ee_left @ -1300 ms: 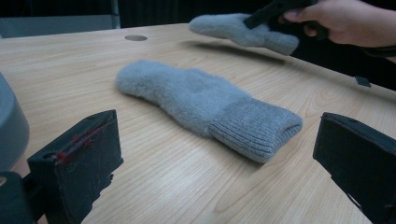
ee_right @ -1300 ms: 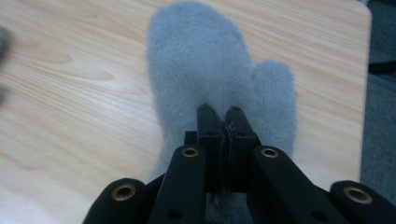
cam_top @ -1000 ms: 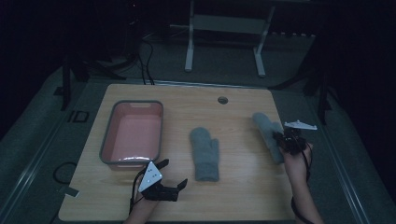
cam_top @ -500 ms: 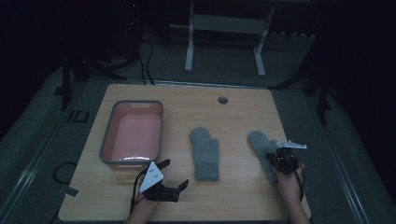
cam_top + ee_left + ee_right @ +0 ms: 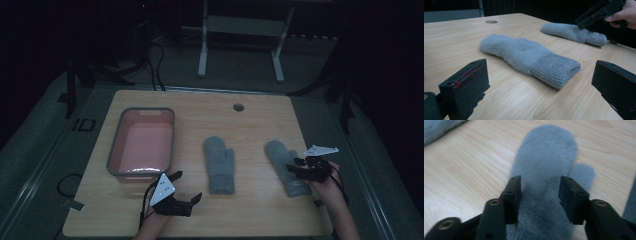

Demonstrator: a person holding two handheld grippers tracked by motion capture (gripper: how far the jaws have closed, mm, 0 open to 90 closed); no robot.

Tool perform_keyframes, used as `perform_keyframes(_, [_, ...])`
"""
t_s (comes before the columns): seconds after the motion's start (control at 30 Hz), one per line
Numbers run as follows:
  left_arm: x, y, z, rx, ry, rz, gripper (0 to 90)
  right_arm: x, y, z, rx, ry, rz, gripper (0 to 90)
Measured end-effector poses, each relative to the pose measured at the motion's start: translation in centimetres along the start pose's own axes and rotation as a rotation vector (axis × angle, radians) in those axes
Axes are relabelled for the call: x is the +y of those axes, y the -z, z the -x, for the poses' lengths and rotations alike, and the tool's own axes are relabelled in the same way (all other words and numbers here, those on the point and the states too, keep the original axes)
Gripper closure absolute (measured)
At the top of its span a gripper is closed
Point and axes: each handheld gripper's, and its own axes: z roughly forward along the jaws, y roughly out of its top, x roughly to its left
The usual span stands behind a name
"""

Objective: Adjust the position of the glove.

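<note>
We saw two grey mittens lying flat on the wooden table (image 5: 250,125), well apart from each other, with a pink tub (image 5: 142,143) farther to the left. The middle mitten (image 5: 219,164) lay with its knitted cuff toward us and nothing touching it. Our left tongs (image 5: 182,189) rested low near the front edge of the table, just in front of the tub, their jaws spread wide and empty; in the left gripper view those jaws framed the middle mitten's cuff from a little way off. Our right tongs (image 5: 539,195) sat over the right mitten (image 5: 286,166) near its cuff, jaws pressed against either side of the fluffy body, gripping it while it lay on the table close to the right edge.
</note>
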Motion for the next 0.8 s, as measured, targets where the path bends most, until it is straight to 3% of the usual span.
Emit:
perform_keyframes(0.07, [0.0, 0.0, 0.0, -0.002, 0.003, -0.001, 1.4, -0.1, -0.4, 0.5, 0.042, 0.02, -0.005, 47.0])
perform_keyframes(0.13, [0.0, 0.0, 0.0, -0.002, 0.002, -0.001, 1.4, -0.3, -0.9, 1.0, 0.048, 0.043, -0.019, 44.2])
perform_keyframes(0.3, [0.0, 0.0, 0.0, -0.004, 0.005, 0.004, 1.3, -1.3, -2.3, 2.0, 0.104, 0.046, -0.031, 43.8])
perform_keyframes(0.37, [-0.1, 0.1, 0.0, -0.003, 0.005, 0.007, 1.3, -1.7, -2.5, 1.8, 0.108, 0.044, -0.014, 48.2])
perform_keyframes(0.4, [-0.1, 0.1, 0.0, -0.003, 0.005, 0.008, 1.4, -2.1, -2.5, 1.8, 0.115, 0.041, 0.004, 58.0])
perform_keyframes(0.43, [-0.1, 0.1, 0.0, -0.002, 0.005, 0.009, 1.4, -2.1, -2.5, 1.8, 0.115, 0.041, 0.004, 58.0])
perform_keyframes(0.47, [-0.1, 0.1, 0.0, -0.002, 0.003, 0.009, 1.3, -2.3, -2.5, 1.6, 0.115, 0.011, 0.024, 68.2])
perform_keyframes(0.5, [-0.1, 0.1, 0.0, -0.001, 0.001, 0.008, 1.3, -2.3, -2.5, 1.6, 0.115, 0.011, 0.024, 68.2])
perform_keyframes(0.57, [-0.1, 0.1, 0.0, -0.001, -0.001, 0.009, 1.4, -2.5, -2.4, 1.0, 0.08, -0.036, 0.042, 76.9])
perform_keyframes(0.7, [0.0, 0.1, 0.0, 0.001, 0.0, 0.01, 1.3, -2.2, -2.3, 0.0, 0.021, -0.08, 0.044, 80.2])
perform_keyframes(0.8, [0.0, 0.1, 0.0, 0.002, 0.0, 0.01, 1.4, -1.4, -1.6, -1.2, -0.047, -0.146, 0.068, 81.4])
